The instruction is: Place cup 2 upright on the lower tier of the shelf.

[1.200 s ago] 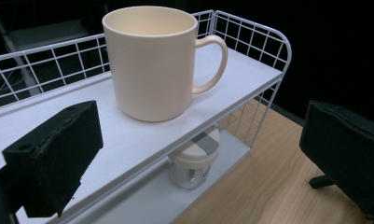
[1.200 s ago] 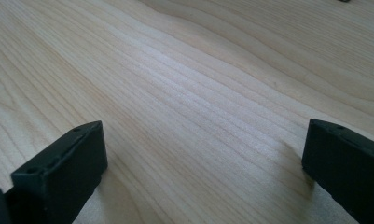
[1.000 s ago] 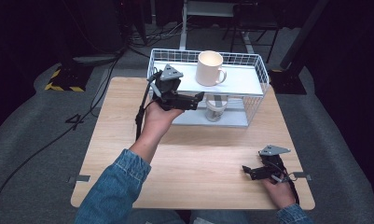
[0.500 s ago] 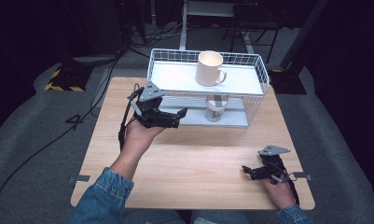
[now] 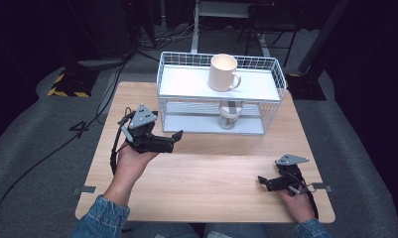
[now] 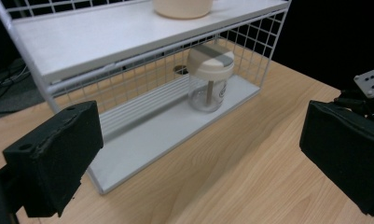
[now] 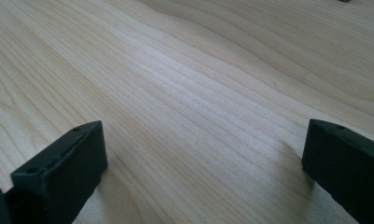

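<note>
So my left gripper [image 5: 172,141] sits at about 9 o'clock on the light wooden table [image 5: 211,183], jaws spread wide with nothing between them, pointing toward 3 o'clock along the front of the white wire two-tier shelf rack [image 5: 273,67]. Compared with half a second ago it's come back off the rack toward me and dropped lower on the table; a second ago it was right up at the rack's front left part.

What it's been working near is the small clear glass jar with a cream-and-grey lid [image 6: 210,74]. It stands upright on the lower tier [image 6: 142,135], long axis straight up, a bit right of the middle. The lid is wider than the glass body and looks tipped a little in the left gripper view. There's a thin stick-like thing inside, can't tell what it is. Directly above it on the top tier stands the cream ceramic mug [image 5: 223,72], mouth up, handle pointing to roughly 4 o'clock.

My right gripper [image 5: 262,182] is parked at 5 o'clock near the table's front edge, jaws also released wide, flat over bare wood. It hasn't budged since the earlier frames.
</note>
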Available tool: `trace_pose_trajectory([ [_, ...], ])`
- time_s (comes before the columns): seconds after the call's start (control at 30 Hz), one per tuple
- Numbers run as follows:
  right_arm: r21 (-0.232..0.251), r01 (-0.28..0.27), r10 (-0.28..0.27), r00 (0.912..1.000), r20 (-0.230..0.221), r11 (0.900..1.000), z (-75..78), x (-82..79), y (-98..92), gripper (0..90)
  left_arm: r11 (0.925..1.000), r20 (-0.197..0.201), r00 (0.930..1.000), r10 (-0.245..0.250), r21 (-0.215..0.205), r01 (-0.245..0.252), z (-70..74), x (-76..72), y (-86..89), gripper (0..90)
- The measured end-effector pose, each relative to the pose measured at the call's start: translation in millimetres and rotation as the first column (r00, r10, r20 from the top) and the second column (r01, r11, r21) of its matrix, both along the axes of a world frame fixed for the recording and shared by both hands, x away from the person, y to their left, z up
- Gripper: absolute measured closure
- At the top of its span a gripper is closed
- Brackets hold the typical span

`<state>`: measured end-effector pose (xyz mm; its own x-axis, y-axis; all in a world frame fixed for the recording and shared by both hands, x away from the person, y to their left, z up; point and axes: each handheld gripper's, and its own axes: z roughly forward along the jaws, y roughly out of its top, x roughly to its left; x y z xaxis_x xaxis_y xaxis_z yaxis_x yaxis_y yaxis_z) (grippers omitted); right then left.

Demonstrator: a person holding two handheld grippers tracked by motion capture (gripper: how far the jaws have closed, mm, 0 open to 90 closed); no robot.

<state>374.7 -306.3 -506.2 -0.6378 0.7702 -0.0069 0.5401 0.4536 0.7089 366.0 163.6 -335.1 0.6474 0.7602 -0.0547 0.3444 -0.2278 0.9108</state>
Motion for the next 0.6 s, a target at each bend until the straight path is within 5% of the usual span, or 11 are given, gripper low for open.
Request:
trace_pose_trajectory([
  [0.17,0.000,0.000,0.000,1.0000,0.000,1.000,0.0,0.0,0.0,0.1,0.9996,-0.007,0.9998,0.019,0.023,-0.018,-15.1,-6.9,10.9,0.0],
  [0.6,0.000,0.000,0.000,1.0000,0.000,1.000,0.0,0.0,0.0,0.1,0.9997,-0.084,0.9964,0.010,-0.020,-0.012,-54.9,-31.5,27.6,0.1],
])
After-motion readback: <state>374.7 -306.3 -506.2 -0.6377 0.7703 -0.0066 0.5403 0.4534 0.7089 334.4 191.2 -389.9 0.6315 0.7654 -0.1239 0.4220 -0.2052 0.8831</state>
